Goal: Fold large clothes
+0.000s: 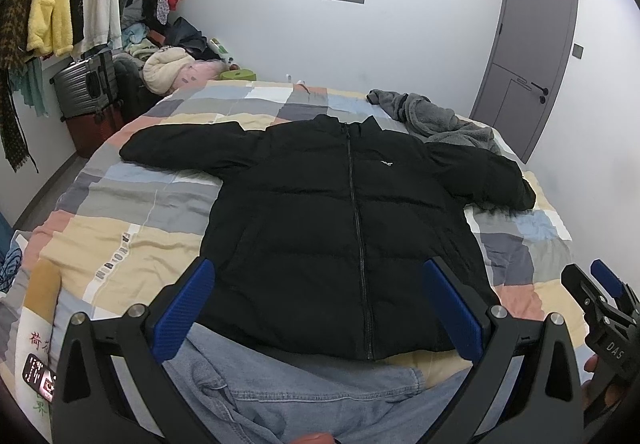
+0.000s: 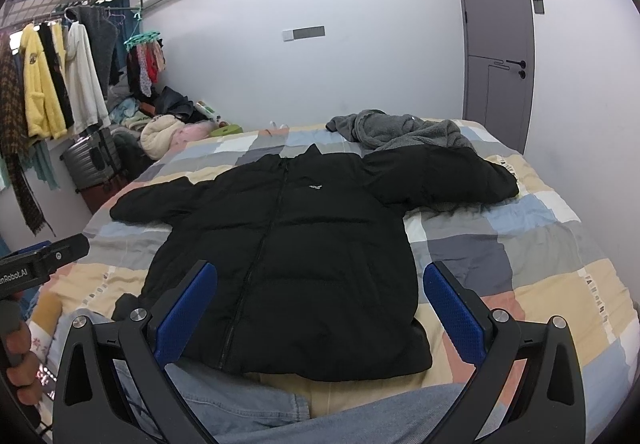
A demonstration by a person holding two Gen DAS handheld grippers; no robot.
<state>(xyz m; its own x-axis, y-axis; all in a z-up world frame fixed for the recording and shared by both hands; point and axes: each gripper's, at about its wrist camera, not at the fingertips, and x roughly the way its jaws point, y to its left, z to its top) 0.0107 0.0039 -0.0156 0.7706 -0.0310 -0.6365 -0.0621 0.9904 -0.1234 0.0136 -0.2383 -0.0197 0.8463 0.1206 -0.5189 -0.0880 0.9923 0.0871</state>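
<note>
denim garment (image 1: 304, 396) nearest | black jacket (image 1: 352, 212) flat beyond spread fingers (image 1: 188, 308)

A black puffer jacket (image 1: 320, 212) (image 2: 280, 244) lay flat and face up across the middle of the frame, zipped shut, collar toward the top. Both sleeves spread outward, one to the upper left, the other to the right. A small white logo marked its chest. Its hem sat near the lower centre.

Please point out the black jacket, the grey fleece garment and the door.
black jacket (image 1: 320, 228), left wrist view, chest panel beside zipper.
grey fleece garment (image 2: 416, 130), right wrist view, crumpled middle.
door (image 2: 500, 24), right wrist view, upper panel.
</note>
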